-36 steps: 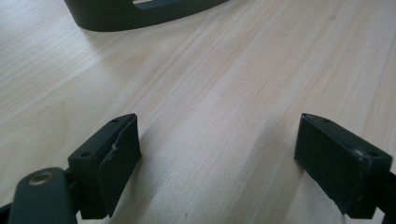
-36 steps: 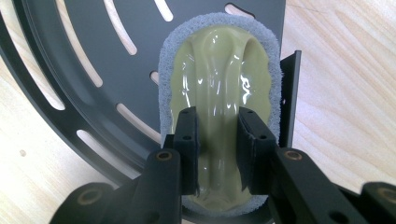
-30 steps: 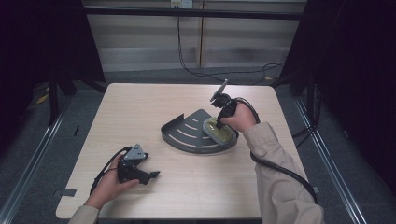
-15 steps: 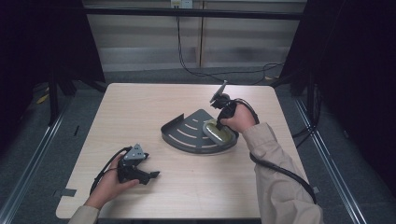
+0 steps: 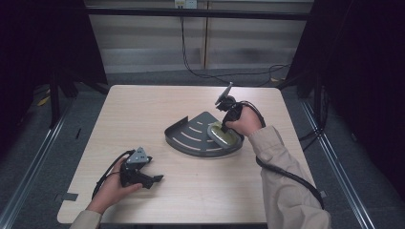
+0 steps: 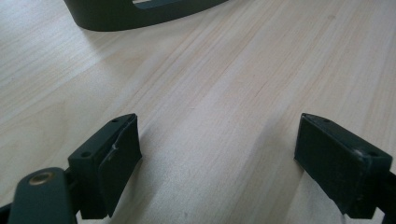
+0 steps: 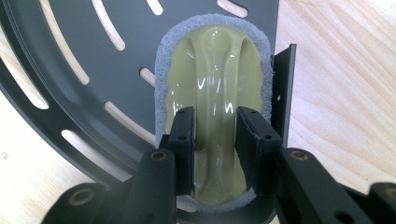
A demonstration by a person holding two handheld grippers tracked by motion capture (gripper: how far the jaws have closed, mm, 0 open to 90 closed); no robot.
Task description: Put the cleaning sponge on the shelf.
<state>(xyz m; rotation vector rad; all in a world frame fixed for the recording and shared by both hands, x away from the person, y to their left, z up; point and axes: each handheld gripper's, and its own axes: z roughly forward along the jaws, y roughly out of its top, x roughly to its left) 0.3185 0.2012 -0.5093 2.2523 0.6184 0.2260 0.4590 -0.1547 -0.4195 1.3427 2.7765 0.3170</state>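
A dark grey quarter-round slotted tray (image 5: pixel 191 136) lies at the table's middle. In its right corner rests a pale green scrubber (image 5: pixel 220 135) with a grey foam rim. My right gripper (image 5: pixel 224 127) points down into the tray, held by the person's right hand. In the right gripper view its jaws (image 7: pixel 215 140) are shut on the raised handle ridge of the scrubber (image 7: pixel 212 70), which lies flat on the tray (image 7: pixel 93 56). My left gripper (image 5: pixel 154 179) rests on the table at the front left, open. Between its jaws (image 6: pixel 215 158) there is bare wood, and the tray's wall (image 6: pixel 135 14) shows beyond.
The light wood table (image 5: pixel 143 109) has rounded corners. Black cables trail from both grippers, the right one (image 5: pixel 286 174) looping toward the front edge. Dark floor and metal rails surround the table.
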